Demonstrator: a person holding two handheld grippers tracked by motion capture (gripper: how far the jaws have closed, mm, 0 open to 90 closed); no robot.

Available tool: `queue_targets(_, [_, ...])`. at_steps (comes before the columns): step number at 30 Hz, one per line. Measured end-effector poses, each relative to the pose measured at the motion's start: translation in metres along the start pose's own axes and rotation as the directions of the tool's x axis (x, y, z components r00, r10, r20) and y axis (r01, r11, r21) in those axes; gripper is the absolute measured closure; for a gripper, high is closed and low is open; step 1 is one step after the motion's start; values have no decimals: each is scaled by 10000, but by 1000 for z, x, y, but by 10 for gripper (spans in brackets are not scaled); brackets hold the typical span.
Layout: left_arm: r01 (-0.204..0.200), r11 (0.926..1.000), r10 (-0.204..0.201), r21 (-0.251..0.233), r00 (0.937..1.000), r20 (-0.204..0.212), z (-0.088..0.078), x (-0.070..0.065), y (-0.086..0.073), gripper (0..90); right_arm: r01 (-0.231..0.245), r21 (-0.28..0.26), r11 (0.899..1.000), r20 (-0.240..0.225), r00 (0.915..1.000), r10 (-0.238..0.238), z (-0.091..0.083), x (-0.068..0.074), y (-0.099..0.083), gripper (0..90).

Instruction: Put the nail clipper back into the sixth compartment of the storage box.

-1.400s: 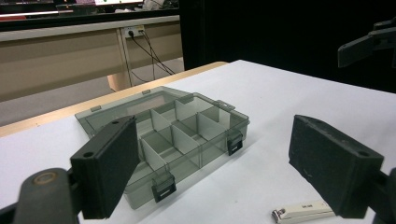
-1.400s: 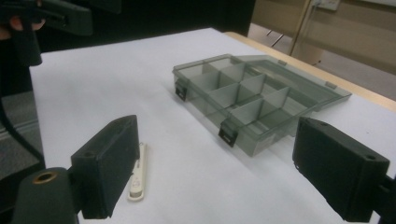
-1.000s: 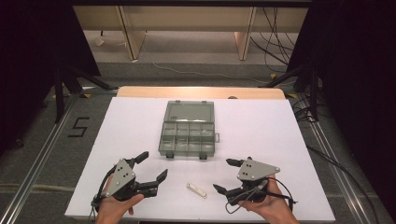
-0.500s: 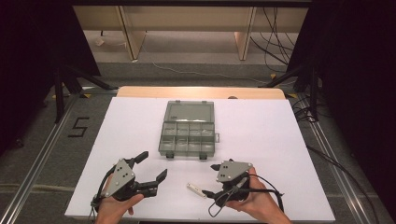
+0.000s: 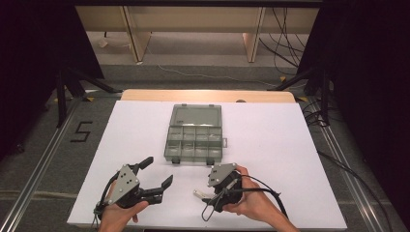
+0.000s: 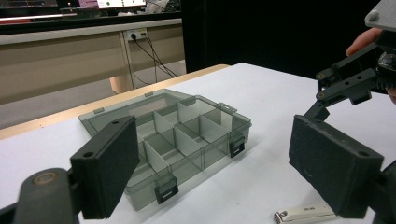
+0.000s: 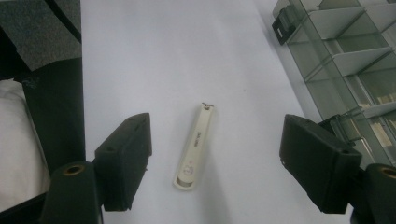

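Right gripper (image 7: 215, 163), jaws closing but apart, straddled the nail clipper (image 7: 195, 147) at frame centre for pickup; left gripper (image 6: 224, 172) waited open.

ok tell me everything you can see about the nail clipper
The nail clipper is small, slim and cream-white, plastic-looking, with a metal tip at one end and faint print along its top. It lies flat on the white table, in front of the open compartment box and apart from it. The right gripper is poised over it, jaws open to either side and just closing in; nothing touches it but the table.
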State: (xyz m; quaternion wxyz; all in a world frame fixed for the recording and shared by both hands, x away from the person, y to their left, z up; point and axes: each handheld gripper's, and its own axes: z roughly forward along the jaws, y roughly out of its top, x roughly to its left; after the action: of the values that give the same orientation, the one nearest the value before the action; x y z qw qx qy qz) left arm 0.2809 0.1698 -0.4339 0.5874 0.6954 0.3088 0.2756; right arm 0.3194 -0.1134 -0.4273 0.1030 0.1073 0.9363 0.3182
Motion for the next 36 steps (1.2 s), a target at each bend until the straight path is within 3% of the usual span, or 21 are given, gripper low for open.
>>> queue_targets(18, [-11,10000,11,27,10000,-9,0,0,0,156,348,967,9947,-456,9985,-305,19,-6,7,300])
queue_targets(26, [-12,10000,12,1,10000,-27,0,0,0,156,496,1580,9862,-910,9952,-355,29,-6,11,347])
queue_targets(36, [-16,10000,17,2,10000,-27,0,0,0,156,517,2078,9768,-1118,9933,-288,40,-7,13,409])
